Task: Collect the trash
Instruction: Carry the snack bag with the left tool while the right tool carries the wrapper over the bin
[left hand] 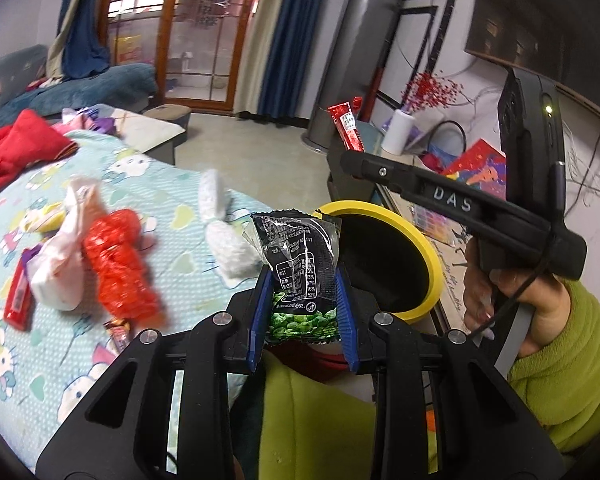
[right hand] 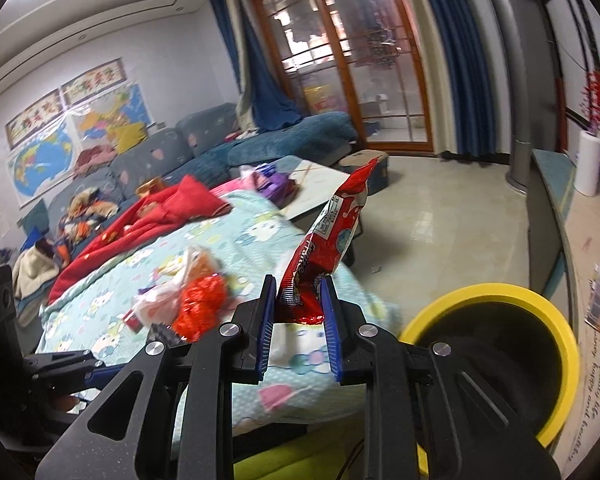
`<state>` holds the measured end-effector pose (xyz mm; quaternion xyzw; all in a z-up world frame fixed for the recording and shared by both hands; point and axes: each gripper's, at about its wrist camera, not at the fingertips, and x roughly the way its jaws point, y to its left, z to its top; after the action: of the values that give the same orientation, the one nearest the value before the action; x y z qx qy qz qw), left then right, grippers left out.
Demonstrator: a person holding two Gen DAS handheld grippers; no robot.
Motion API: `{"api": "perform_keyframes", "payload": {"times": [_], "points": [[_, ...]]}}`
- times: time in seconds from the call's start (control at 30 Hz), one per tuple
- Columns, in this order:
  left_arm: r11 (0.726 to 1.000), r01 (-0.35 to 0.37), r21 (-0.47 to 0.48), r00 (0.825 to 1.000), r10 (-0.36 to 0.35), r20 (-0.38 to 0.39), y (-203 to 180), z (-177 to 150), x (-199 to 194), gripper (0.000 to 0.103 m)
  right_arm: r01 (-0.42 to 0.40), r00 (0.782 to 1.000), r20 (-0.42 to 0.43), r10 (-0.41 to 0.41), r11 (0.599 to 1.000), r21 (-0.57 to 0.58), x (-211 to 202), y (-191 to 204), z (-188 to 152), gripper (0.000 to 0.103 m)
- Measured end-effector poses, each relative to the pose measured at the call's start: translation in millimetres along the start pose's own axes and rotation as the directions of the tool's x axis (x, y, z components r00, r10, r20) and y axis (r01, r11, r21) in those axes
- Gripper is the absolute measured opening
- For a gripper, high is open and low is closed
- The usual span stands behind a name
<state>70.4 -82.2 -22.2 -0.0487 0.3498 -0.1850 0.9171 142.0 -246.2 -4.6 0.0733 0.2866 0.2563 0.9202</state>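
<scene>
My left gripper (left hand: pixel 303 280) is shut on a black and green snack packet (left hand: pixel 300 268), held upright just left of the yellow-rimmed black bin (left hand: pixel 432 256). My right gripper (right hand: pixel 299 289) is shut on a red snack wrapper (right hand: pixel 332 236), held upright left of the bin (right hand: pixel 540 312). The right gripper and its red wrapper (left hand: pixel 348 128) also show in the left wrist view, above and behind the bin. More trash lies on the bed: a crumpled red wrapper (left hand: pixel 120 264), a pink bag (left hand: pixel 64 256), white tissues (left hand: pixel 224 232) and a small red packet (left hand: pixel 18 296).
The bed has a light blue cartoon-print sheet (left hand: pixel 52 352) and a red blanket (right hand: pixel 152 216). A low shelf (right hand: pixel 556 184) with a white roll (right hand: pixel 590 164) stands right of the bin. A blue sofa (right hand: pixel 292 136) and glass doors are behind. Tiled floor (right hand: pixel 440 220) lies between.
</scene>
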Motion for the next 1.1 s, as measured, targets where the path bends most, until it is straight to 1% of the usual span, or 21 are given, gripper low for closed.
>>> {"api": "perform_keyframes", "payload": {"times": [0.3, 0.5, 0.77, 0.9, 1.1], "points": [[0.997, 0.046, 0.054, 0.999, -0.044, -0.029, -19.7, 9.6, 28.1, 0.023, 0.088, 0.996, 0.008, -0.089, 0.993, 0.084, -11.3, -38.2, 0.6, 0.022], [0.994, 0.082, 0.078, 0.996, -0.079, -0.049, -31.3, 13.5, 48.6, 0.023, 0.142, 0.99, 0.003, -0.144, 0.979, 0.147, -19.7, -70.0, -0.2, 0.022], [0.989, 0.116, 0.096, 0.991, -0.109, -0.079, -46.9, 15.9, 80.4, 0.023, 0.205, 0.979, -0.045, -0.2, 0.957, 0.205, -18.4, -106.2, -10.4, 0.022], [0.988, 0.131, 0.078, 0.987, -0.122, -0.108, -54.0, 17.9, 103.8, 0.023, 0.221, 0.975, -0.07, -0.21, 0.948, 0.229, -17.2, -123.1, -17.5, 0.022], [0.987, 0.127, 0.093, 0.981, -0.111, -0.159, -65.3, 12.4, 142.9, 0.024, 0.242, 0.969, -0.118, -0.218, 0.931, 0.274, -11.8, -147.3, -28.6, 0.022]]}}
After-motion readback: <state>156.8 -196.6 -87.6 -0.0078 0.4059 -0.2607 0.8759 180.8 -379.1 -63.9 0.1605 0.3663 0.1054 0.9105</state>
